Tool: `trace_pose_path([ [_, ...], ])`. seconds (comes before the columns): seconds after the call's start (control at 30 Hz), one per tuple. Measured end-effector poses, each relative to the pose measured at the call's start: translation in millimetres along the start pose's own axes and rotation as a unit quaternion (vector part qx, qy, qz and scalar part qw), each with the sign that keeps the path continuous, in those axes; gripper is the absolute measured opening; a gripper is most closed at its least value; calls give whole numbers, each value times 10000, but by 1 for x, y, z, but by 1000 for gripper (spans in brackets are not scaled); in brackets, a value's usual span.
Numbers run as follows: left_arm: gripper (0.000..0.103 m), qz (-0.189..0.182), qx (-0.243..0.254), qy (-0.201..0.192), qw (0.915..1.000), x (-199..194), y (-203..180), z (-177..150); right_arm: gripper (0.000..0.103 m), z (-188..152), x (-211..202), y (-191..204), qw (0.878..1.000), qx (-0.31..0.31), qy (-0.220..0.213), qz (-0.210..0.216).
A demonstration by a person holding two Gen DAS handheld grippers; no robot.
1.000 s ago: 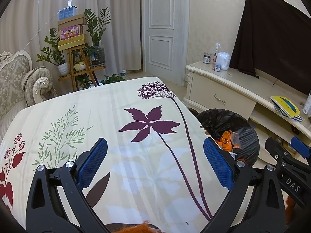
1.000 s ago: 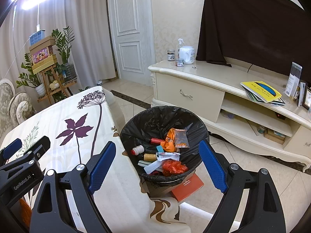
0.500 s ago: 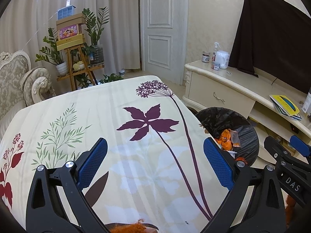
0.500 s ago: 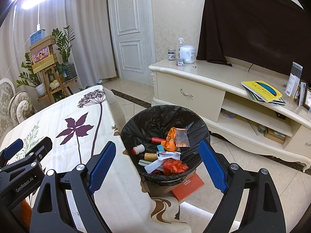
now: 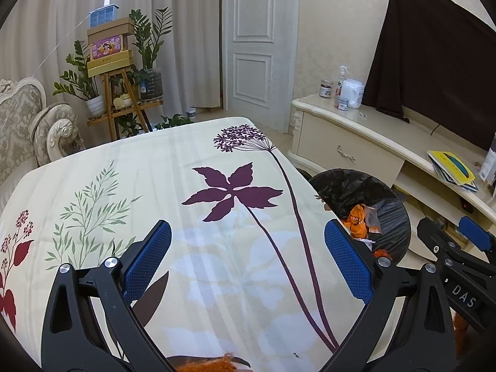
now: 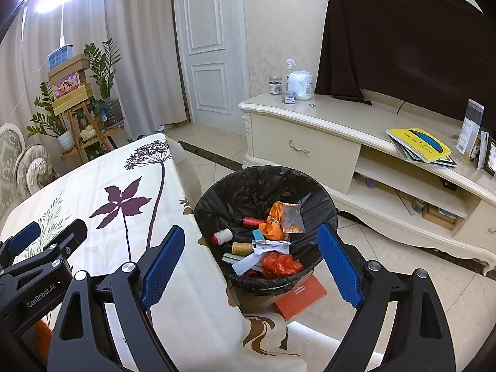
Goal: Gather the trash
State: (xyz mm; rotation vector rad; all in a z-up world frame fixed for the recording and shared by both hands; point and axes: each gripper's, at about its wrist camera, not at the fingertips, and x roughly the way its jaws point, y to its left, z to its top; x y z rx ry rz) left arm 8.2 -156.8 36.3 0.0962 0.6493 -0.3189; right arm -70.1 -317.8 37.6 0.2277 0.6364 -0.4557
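We are counting one round bin lined with black plastic (image 6: pixel 217 200); in it we are seeing two orange crumpled wrappers (image 6: pixel 274 224), one red crumpled bag (image 6: pixel 280 263), one white bottle with a red cap (image 6: pixel 221 237); on the cream cabinet (image 6: pixel 334 121) we are counting two small dark-lidded jars (image 6: pixel 275 85) and one white spray bottle (image 6: pixel 290 73).

The bench (image 5: pixel 217 155) wears a cream cloth printed with a purple leaf, thin purple stems, green sprigs and red leaves (one brown leaf at the near edge). Both the left gripper (image 5: pixel 248 260) and the right gripper (image 6: pixel 251 263) are black with blue textured pads (image 5: pixel 347 263). The bin (image 6: pixel 248 186) has a glossy black liner; inside lie orange wrappers (image 6: pixel 276 223), a red bag (image 6: pixel 279 263), white paper and a red-capped white bottle (image 6: pixel 221 237). The cabinet (image 6: pixel 310 142) is cream, the book (image 6: pixel 418 144) yellow and blue.
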Motion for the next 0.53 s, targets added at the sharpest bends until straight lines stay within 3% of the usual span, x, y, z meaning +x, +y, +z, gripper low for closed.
trace_pose_path([
  [0.27,97,51,41,-108,9999,-2,-1,2,85,-2,4,6,10000,-59,70,39],
  [0.53,97,80,-126,163,9998,10,18,0,85,2,5,23,9996,-225,124,149],
])
